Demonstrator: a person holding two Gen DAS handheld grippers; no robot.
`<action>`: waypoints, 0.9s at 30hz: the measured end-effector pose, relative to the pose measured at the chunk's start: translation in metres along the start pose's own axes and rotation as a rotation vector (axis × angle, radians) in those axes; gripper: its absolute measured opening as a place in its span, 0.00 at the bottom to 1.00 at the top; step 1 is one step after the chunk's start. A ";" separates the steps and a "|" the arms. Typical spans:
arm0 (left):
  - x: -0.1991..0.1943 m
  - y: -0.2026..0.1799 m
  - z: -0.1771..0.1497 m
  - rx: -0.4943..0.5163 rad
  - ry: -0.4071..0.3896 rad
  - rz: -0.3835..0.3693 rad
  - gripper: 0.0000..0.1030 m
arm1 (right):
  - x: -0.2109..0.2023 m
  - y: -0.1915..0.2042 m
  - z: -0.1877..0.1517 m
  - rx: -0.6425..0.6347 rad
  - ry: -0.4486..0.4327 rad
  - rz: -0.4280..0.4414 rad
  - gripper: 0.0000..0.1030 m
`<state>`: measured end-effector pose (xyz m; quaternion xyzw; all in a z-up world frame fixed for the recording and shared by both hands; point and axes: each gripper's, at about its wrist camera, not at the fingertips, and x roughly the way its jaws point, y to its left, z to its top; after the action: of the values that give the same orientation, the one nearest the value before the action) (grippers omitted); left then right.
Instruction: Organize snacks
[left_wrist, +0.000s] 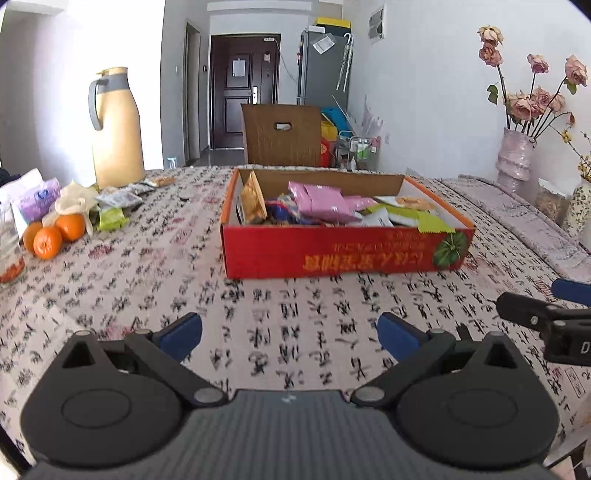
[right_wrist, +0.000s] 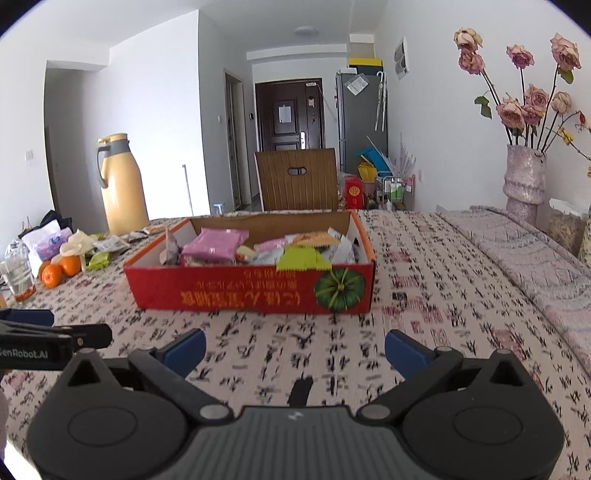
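Note:
A red cardboard box (left_wrist: 343, 254) (right_wrist: 251, 291) sits mid-table, filled with several snack packets, among them a pink packet (left_wrist: 321, 201) (right_wrist: 218, 245) and a green packet (left_wrist: 432, 223) (right_wrist: 299, 260). More loose snack packets (left_wrist: 118, 201) (right_wrist: 107, 245) lie at the far left by the flask. My left gripper (left_wrist: 290, 338) hovers open over the tablecloth in front of the box, holding nothing. My right gripper (right_wrist: 295, 349) is likewise open and empty, just to its right. Each gripper shows at the edge of the other's view.
A tan thermos flask (left_wrist: 116, 129) (right_wrist: 122, 184) stands at the back left. Oranges (left_wrist: 55, 234) (right_wrist: 61, 271), a tissue pack and a glass jar (left_wrist: 9, 254) crowd the left edge. A vase of dried roses (left_wrist: 517, 155) (right_wrist: 524, 177) stands at the right; a wooden chair (left_wrist: 282, 134) is behind the table.

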<state>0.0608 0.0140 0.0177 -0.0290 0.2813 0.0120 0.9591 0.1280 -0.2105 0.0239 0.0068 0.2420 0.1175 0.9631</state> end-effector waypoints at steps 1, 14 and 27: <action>0.000 0.000 -0.002 0.000 0.004 -0.003 1.00 | 0.000 0.001 -0.002 0.001 0.006 -0.001 1.00; 0.001 0.000 -0.007 0.004 0.008 -0.014 1.00 | 0.008 -0.007 -0.019 0.023 0.061 -0.035 1.00; 0.000 -0.004 -0.008 0.013 0.002 -0.018 1.00 | 0.009 -0.009 -0.020 0.026 0.065 -0.037 1.00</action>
<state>0.0563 0.0099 0.0114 -0.0252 0.2819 0.0015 0.9591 0.1285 -0.2182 0.0015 0.0109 0.2748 0.0968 0.9565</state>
